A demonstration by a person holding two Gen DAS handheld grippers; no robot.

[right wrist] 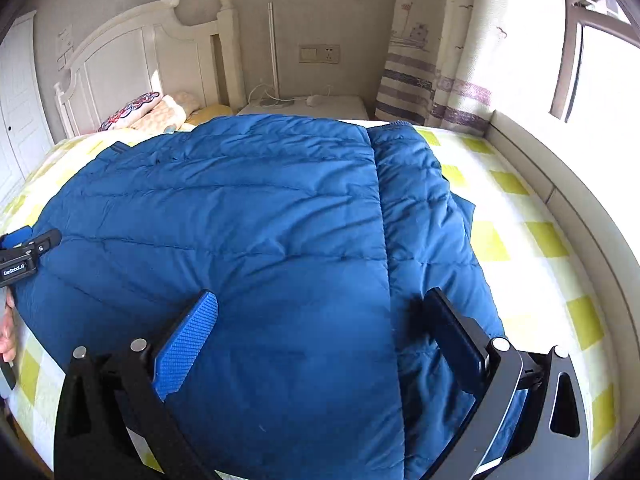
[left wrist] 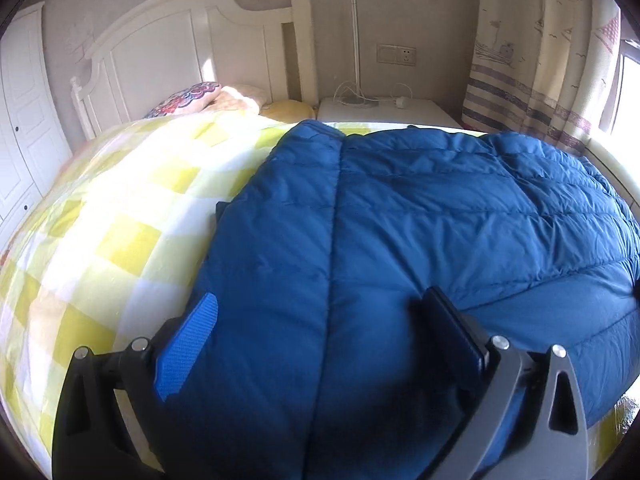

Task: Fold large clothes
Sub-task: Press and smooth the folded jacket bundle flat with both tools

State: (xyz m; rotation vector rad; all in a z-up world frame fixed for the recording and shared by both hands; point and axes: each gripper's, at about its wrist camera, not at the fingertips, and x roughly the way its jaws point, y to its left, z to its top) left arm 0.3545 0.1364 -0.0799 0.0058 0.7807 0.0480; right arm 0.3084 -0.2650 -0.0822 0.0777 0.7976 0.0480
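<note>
A large blue quilted down jacket (left wrist: 400, 240) lies spread on the bed with its sleeves folded in over the body; it also fills the right wrist view (right wrist: 260, 240). My left gripper (left wrist: 320, 312) is open, its fingers wide apart over the jacket's near left edge. My right gripper (right wrist: 320, 312) is open over the jacket's near right edge, beside the folded-in sleeve (right wrist: 424, 232). The left gripper also shows at the far left of the right wrist view (right wrist: 28, 246). Neither gripper holds the fabric.
The bed has a yellow and white checked sheet (left wrist: 120, 216). Pillows (left wrist: 192, 98) lie by the white headboard (left wrist: 180, 48). A white nightstand (left wrist: 384, 110) with a lamp stands beside it. Curtains (right wrist: 460, 60) and a window ledge (right wrist: 560, 184) run along the right.
</note>
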